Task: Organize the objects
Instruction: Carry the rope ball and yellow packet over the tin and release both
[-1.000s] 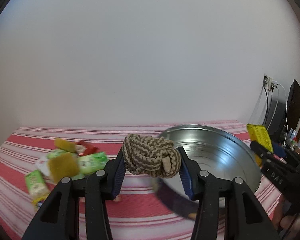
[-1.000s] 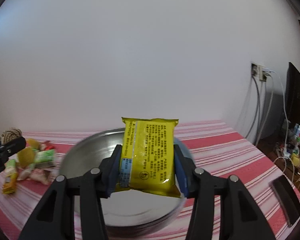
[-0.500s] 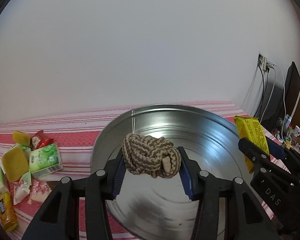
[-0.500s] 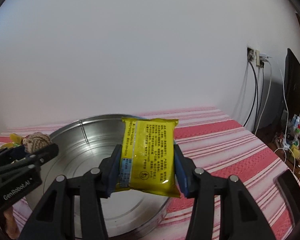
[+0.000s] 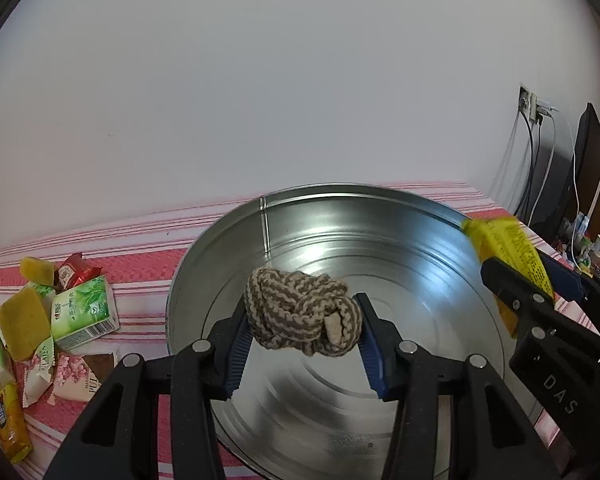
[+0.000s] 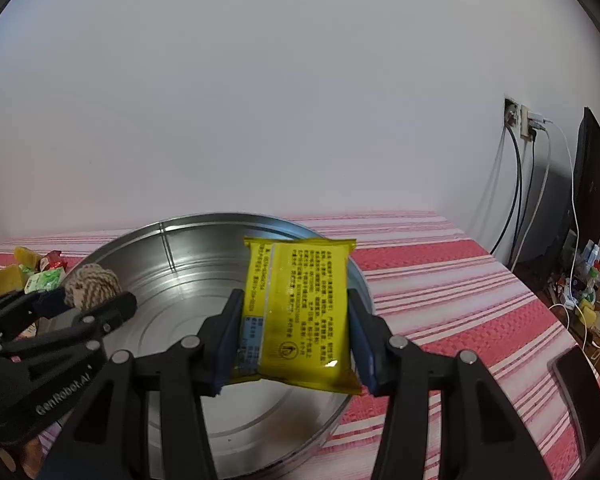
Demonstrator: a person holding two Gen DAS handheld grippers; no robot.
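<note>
Basin (image 5: 440, 216) sits on the surface (image 6: 440, 280). Rope knot (image 5: 302, 312) in left tongs (image 5: 300, 332) above basin's left half; packet (image 6: 296, 312) in right tongs (image 6: 292, 340) above its right half. Snack pile (image 5: 48, 320) on surface left of basin.

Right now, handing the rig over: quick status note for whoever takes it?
Left gripper: shut on the rope knot, held over the metal tin.
Right gripper: shut on the yellow packet, held over the tin's right side.
Tin: nothing lying in it yet.
Snack pile: on the striped cloth left of the tin.
Done: both items picked up and brought over the tin.
Left: release both into the tin, then probably fetch the pile.
</note>
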